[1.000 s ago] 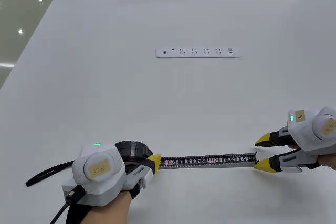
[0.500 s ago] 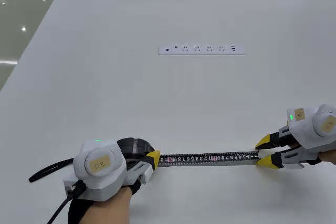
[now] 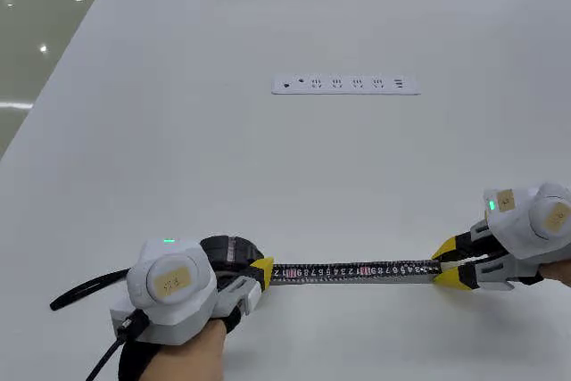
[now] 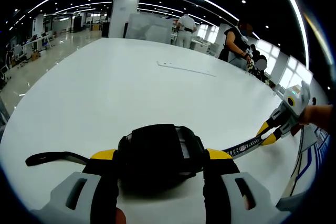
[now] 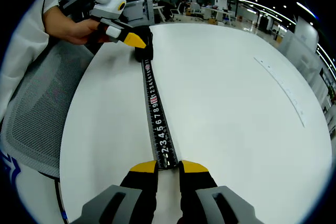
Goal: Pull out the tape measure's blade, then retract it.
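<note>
Black tape measure case [image 3: 227, 252] clamped in left gripper [image 4: 160, 156]; its numbered blade [image 5: 156, 114] lies extended to right gripper [image 5: 168, 167], pinching the tip.

The table [image 3: 178, 158] is being viewed from above by the head camera, facing forward and down from behind both grippers. The tape measure [image 4: 157, 145] is being seen very close between the 2 jaws of the left gripper [image 4: 160, 155], with the right gripper [image 4: 266, 134] far ahead. The blade [image 5: 156, 114] is being looked along from the right gripper toward the left gripper. It is being shared by all 3 views.
</note>
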A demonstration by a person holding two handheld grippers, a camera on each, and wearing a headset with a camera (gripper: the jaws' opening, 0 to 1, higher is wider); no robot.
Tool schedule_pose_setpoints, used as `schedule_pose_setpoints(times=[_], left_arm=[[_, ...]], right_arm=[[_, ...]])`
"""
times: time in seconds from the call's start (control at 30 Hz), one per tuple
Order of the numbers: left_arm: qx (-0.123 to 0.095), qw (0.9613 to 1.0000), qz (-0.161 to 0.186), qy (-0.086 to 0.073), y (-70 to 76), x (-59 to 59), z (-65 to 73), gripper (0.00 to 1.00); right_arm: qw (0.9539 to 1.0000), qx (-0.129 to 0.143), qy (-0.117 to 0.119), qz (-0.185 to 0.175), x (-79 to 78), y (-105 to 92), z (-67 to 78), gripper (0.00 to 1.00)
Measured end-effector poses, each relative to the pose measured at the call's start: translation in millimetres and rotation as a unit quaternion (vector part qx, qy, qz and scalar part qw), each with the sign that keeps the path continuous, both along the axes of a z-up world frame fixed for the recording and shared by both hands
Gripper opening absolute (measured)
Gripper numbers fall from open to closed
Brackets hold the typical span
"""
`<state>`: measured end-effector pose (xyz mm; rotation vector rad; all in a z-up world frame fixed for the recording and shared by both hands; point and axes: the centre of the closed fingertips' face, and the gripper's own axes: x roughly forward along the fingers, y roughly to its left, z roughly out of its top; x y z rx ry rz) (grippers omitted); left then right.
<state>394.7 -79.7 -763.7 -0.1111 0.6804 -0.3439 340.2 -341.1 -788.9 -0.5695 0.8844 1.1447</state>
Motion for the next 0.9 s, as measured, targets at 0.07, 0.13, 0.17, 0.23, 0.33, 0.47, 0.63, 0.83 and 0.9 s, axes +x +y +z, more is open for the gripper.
schedule_pose_setpoints(times=[0.07,0.13,0.17,0.23,0.33,0.47,0.63,0.83,0.9], left_arm=[[0.0,1.0,0.001,-0.001,0.3,0.0,0.1,0.61],[0.001,1.0,0.001,-0.001,0.4,-0.2,0.1,0.61],[0.0,1.0,0.002,0.0,0.4,-0.3,0.1,0.61],[0.001,1.0,0.001,0.002,0.3,-0.1,-0.2,0.61],[0.004,1.0,-0.001,0.001,0.5,-0.1,-0.4,0.61],[0.004,1.0,-0.004,0.006,0.3,-0.1,-0.8,0.6],[0.006,0.9999,-0.006,0.011,0.5,-0.4,-1.1,0.58],[0.006,0.9998,-0.006,0.017,0.4,-0.1,-1.3,0.58],[0.005,0.9998,-0.006,0.017,0.6,-0.3,-1.1,0.58]], right_arm=[[1.0,-0.001,-0.001,-0.001,-0.7,0.9,0.2,0.13],[1.0,-0.002,-0.001,-0.001,-0.6,0.7,0.3,0.13],[1.0,-0.001,-0.002,-0.001,-0.4,0.4,0.2,0.13],[1.0,-0.001,-0.002,-0.002,-0.4,0.4,0.3,0.13],[1.0,-0.001,-0.002,-0.001,-0.2,0.5,0.2,0.13],[1.0,-0.002,-0.002,0.001,0.2,0.5,0.0,0.13],[1.0,-0.004,-0.007,0.005,0.8,-0.3,-0.3,0.12],[1.0,-0.002,-0.008,0.004,0.9,0.6,-0.5,0.12],[1.0,0.0,-0.008,0.004,0.7,0.7,-0.3,0.12]])
